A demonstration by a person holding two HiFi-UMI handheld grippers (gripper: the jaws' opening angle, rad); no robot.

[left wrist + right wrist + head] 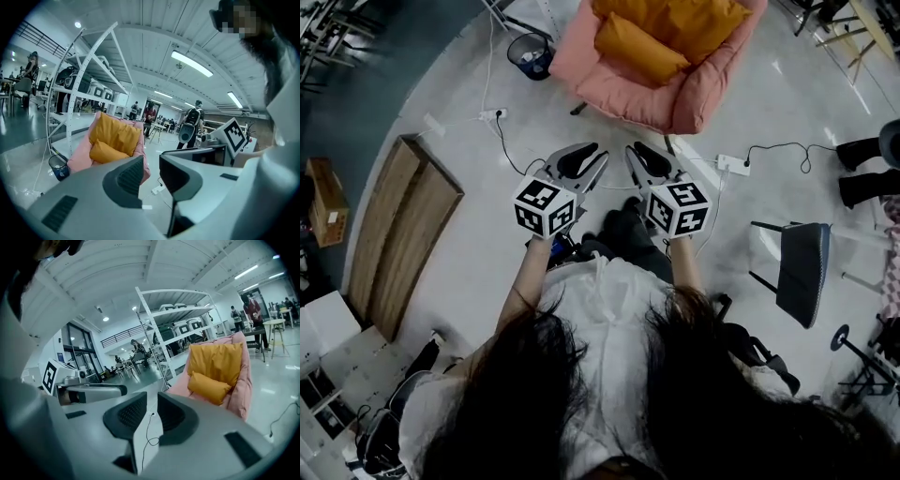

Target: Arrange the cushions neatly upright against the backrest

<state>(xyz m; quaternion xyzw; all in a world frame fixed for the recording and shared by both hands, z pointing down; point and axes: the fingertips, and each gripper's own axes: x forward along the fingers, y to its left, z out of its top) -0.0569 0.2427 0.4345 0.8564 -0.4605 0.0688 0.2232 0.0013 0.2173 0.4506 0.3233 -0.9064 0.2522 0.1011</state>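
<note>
A pink armchair (614,94) stands on the floor ahead of me. A large orange cushion (694,19) leans upright against its backrest, and a smaller orange cushion (637,47) lies across the seat in front of it. The left gripper view shows the same large cushion (117,133) and small cushion (108,152); in the right gripper view the large cushion (215,362) rises behind the small cushion (208,387). My left gripper (596,157) and right gripper (635,155) hang side by side, well short of the chair. Both are open by a narrow gap and hold nothing.
A black waste basket (530,54) sits left of the chair. Power strips (733,164) with cables lie on the floor. A wooden board (403,234) lies at the left and a dark chair (802,272) stands at the right. A white shelf rack (79,93) rises behind the armchair.
</note>
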